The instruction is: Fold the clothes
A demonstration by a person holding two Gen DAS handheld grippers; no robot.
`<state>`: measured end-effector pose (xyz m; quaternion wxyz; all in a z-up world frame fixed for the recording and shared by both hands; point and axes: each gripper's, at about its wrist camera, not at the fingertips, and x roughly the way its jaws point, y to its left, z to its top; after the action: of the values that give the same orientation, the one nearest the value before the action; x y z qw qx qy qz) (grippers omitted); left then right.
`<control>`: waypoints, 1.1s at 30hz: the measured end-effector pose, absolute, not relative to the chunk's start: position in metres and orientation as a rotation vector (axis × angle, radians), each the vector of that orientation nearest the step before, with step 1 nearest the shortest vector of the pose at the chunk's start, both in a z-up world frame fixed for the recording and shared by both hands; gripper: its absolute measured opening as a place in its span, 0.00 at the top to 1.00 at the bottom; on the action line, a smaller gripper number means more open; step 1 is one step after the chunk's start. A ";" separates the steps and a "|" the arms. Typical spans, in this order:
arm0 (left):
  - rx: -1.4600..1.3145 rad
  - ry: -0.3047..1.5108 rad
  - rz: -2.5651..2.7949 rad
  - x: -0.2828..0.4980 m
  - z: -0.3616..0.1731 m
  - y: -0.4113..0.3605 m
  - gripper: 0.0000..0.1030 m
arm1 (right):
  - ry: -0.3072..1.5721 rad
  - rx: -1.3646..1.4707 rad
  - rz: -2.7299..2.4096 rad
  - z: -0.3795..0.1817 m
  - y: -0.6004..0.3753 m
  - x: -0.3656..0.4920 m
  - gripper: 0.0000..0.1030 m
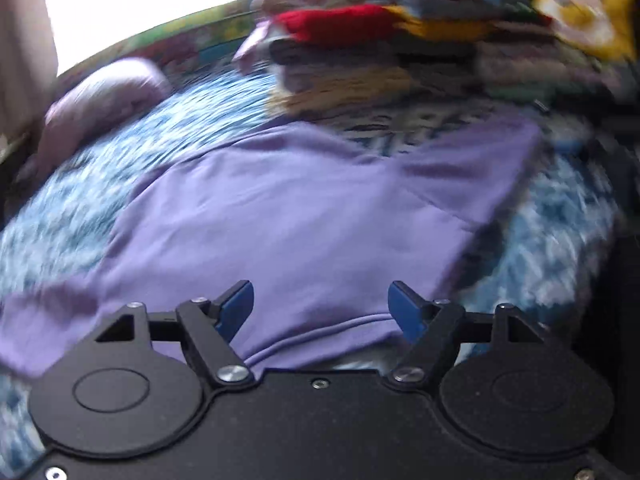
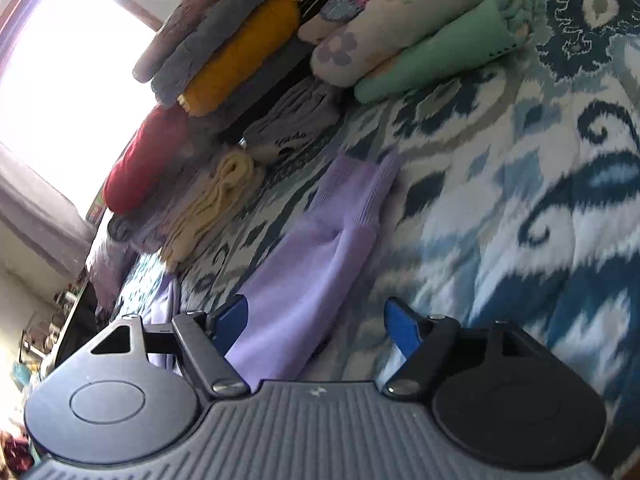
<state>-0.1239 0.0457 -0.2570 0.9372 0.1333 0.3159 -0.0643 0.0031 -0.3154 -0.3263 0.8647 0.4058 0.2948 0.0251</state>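
Note:
A lilac sweatshirt (image 1: 300,208) lies spread flat on a blue-and-white patterned bedspread (image 1: 80,208). My left gripper (image 1: 321,304) is open and empty, hovering over the garment's near hem. In the right wrist view one lilac sleeve (image 2: 320,248) with a ribbed cuff stretches away across the bedspread (image 2: 520,200). My right gripper (image 2: 316,322) is open and empty just above the sleeve's near part, its left finger over the fabric.
Stacks of folded clothes (image 1: 380,40) stand at the far side of the bed: red, yellow and grey pieces (image 2: 240,64), a mint and floral bundle (image 2: 420,48). A lilac pillow (image 1: 104,92) lies at far left. A bright window (image 2: 60,72) is behind.

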 end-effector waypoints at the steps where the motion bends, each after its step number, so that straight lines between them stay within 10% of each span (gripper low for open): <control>1: 0.316 0.640 -0.153 -0.123 -0.259 0.035 0.28 | 0.617 0.848 0.043 -0.326 -0.318 0.008 0.32; 17: 0.575 0.631 -0.306 -0.103 -0.302 -0.066 0.37 | 0.644 0.766 0.013 -0.323 -0.323 0.047 0.57; 23: 0.616 0.667 -0.276 -0.086 -0.307 -0.075 0.49 | 0.651 0.719 0.049 -0.313 -0.315 0.055 0.81; 25: 0.630 0.669 -0.247 -0.080 -0.307 -0.077 0.78 | 0.648 0.708 0.058 -0.307 -0.314 0.056 0.82; 33: 0.271 0.655 -0.270 -0.077 -0.290 -0.035 0.84 | 0.581 0.638 0.139 -0.253 -0.298 0.061 0.86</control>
<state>-0.0769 -0.0347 -0.2896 0.9290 0.1323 0.3196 -0.1318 0.0612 -0.2981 -0.2527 0.9060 0.3090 0.2813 0.0673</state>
